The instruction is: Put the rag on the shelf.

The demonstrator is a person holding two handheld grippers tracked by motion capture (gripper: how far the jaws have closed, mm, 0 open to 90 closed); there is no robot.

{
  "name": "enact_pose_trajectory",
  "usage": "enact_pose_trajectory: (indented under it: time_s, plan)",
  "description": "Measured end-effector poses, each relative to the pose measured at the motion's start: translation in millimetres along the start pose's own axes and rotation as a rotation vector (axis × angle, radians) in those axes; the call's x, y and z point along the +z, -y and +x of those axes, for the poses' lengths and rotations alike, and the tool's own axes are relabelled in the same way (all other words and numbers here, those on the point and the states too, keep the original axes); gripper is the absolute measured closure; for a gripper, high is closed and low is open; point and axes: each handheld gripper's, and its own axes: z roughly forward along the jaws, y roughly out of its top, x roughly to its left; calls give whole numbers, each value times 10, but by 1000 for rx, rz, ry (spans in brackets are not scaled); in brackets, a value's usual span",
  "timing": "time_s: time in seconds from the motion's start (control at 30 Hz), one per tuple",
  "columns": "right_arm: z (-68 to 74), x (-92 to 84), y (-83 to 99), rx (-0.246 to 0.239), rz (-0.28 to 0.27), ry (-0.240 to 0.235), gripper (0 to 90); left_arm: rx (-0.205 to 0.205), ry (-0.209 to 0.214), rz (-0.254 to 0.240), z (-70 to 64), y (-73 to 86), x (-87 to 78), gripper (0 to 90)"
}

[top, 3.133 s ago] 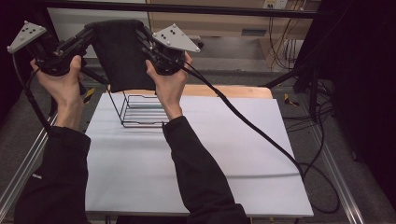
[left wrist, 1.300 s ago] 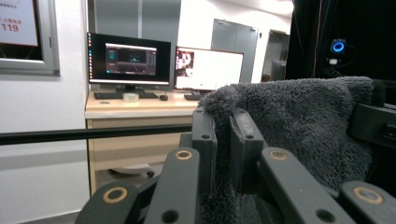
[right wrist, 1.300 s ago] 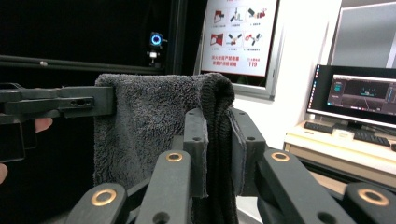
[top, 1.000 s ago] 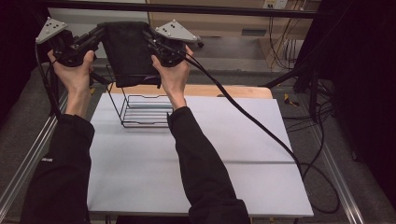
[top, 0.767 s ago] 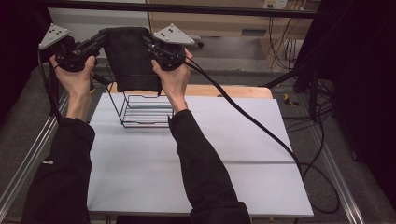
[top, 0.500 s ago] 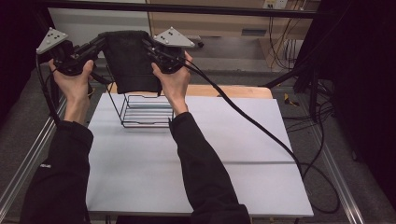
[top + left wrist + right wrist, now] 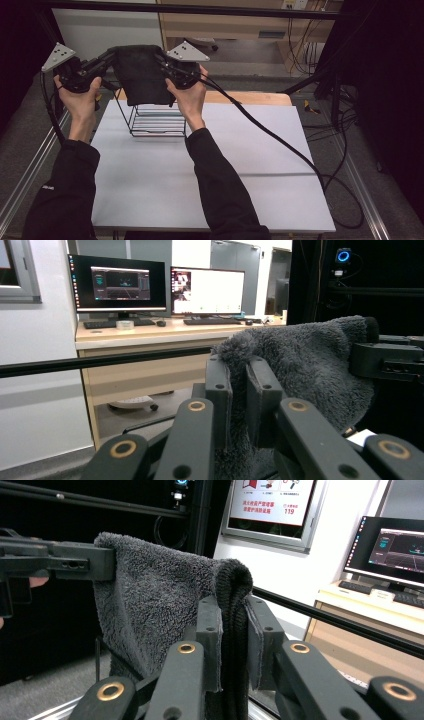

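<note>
Here, the stock as it stands.
Surface: one white table (image 7: 215, 170), wooden strip along its far edge; floor and cables to the right.
Room: two lit monitors (image 7: 117, 285) on a desk beyond a black bar.
Left gripper (image 7: 107, 59): jaws pinching the dark towel's (image 7: 145, 75) left top corner.
Right gripper (image 7: 161, 61): jaws clamped on its right top corner.
Towel: one, hanging spread between them, just above one wire rack (image 7: 157, 117) at the table's far left.
Change: both hands and towel sit lower than a second ago, nearer the rack.
Count: grippers two, towel one, rack one.
</note>
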Motion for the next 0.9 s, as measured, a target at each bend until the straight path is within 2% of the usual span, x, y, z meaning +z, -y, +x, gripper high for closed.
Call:
enact_pose_trajectory:
  time_s: [0.57, 0.8, 0.9]
  plan:
    - [117, -108, 91, -51, -6, -10, 790, 17, 20, -11, -70, 158, -189, 814]
    - [194, -162, 159, -77, -7, -18, 790, 25, 14, -22, -127, 330, -293, 814]
    - [249, -180, 204, -106, 6, -12, 790, 34, 7, -18, -159, 424, -319, 813]
